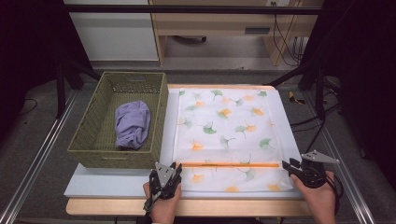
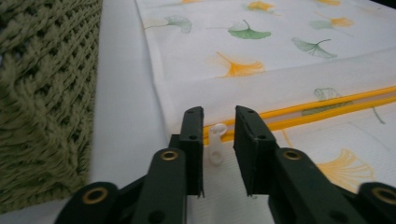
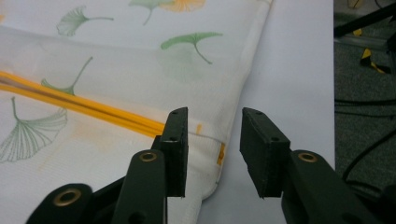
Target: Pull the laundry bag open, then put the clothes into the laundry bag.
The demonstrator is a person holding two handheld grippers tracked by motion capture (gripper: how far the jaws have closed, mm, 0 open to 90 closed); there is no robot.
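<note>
A white fabric cover printed with green and orange ginkgo leaves lies flat on a white board. An orange zipper runs across it near the front edge. My left gripper sits at the zipper's left end, open; in the left gripper view the small white zipper pull lies between the jaws of the left gripper, untouched. My right gripper sits at the zipper's right end. In the right gripper view the right gripper stands open over the cover's right edge, where the zipper ends.
A green woven basket stands on the left, touching the board, with a crumpled purple cloth inside. The basket wall is close to my left gripper. Cables and black frame legs lie to the right of the table.
</note>
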